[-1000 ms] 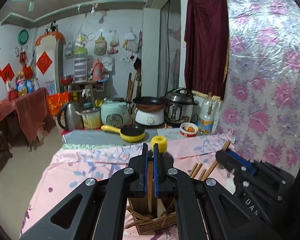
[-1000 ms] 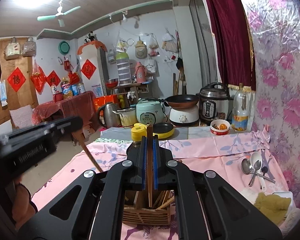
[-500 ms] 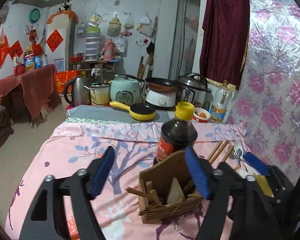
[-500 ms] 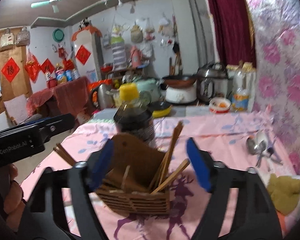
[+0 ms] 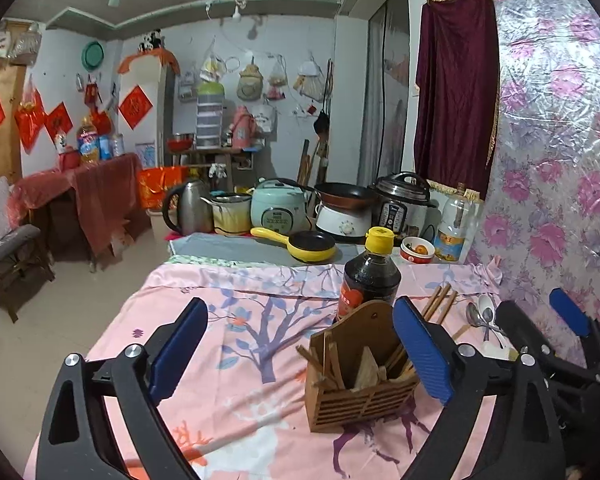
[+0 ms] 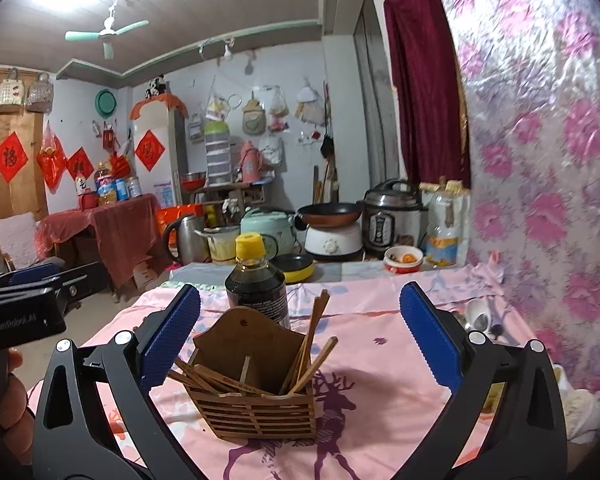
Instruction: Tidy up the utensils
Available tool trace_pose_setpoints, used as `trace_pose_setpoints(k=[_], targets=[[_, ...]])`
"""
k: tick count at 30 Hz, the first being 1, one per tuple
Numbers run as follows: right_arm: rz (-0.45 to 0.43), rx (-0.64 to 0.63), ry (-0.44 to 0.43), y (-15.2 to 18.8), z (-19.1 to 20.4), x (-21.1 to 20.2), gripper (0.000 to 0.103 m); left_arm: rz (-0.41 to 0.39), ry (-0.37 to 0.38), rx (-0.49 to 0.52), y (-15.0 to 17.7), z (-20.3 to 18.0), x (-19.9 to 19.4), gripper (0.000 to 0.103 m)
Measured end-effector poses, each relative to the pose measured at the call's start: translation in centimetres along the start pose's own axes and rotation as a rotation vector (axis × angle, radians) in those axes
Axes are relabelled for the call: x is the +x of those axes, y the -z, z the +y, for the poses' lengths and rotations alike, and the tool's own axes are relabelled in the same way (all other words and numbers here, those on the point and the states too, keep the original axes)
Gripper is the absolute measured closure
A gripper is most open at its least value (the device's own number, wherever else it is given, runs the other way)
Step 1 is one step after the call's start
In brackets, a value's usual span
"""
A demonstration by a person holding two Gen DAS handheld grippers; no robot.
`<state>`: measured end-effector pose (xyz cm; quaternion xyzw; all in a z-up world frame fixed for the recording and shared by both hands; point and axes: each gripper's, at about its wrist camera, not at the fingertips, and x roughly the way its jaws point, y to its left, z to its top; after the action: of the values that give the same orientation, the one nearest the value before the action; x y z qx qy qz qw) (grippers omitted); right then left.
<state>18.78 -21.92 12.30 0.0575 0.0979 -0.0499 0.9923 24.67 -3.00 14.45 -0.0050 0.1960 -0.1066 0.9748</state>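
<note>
A wooden slatted utensil holder (image 5: 360, 396) (image 6: 256, 392) stands on the pink tablecloth with several wooden chopsticks (image 6: 308, 344) leaning in it. My left gripper (image 5: 300, 356) is open and empty, its right finger just beside the holder. My right gripper (image 6: 300, 340) is open and empty, jaws wide either side of the holder and above it. More chopsticks (image 5: 438, 304) and metal spoons (image 5: 480, 316) (image 6: 480, 320) lie on the cloth at the right, near the wall. The right gripper also shows in the left wrist view at the right edge (image 5: 540, 344).
A dark sauce bottle with a yellow cap (image 5: 370, 276) (image 6: 256, 280) stands right behind the holder. A yellow pan (image 5: 308, 246), kettle, rice cookers and a small bowl (image 6: 403, 259) line the table's far end. A yellowish cloth (image 6: 580, 404) lies at the right.
Both grippers were shut on a chopstick above the holder; both have opened wide and drawn back, and the chopsticks now rest in the holder.
</note>
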Motion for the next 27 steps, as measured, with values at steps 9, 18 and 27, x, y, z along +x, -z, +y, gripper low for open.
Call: trace_pose_setpoints(k=[9,18,27], targets=[[-0.064,-0.033,0.034,0.4,0.4,-8.2,0.007,-0.051,-0.036,-0.036,2.8,0.2,-7.6,0.006],[-0.104,0.070,-0.024,2.1,-0.2,-17.6,0.007,-0.138,-0.137,-0.004,7.8,-0.8,-17.7,0.006],[-0.145,0.011,-0.004,5.9,2.2,-21.3,0.007,-0.149,-0.183,0.015,11.3,-1.3,-21.6,0.006]])
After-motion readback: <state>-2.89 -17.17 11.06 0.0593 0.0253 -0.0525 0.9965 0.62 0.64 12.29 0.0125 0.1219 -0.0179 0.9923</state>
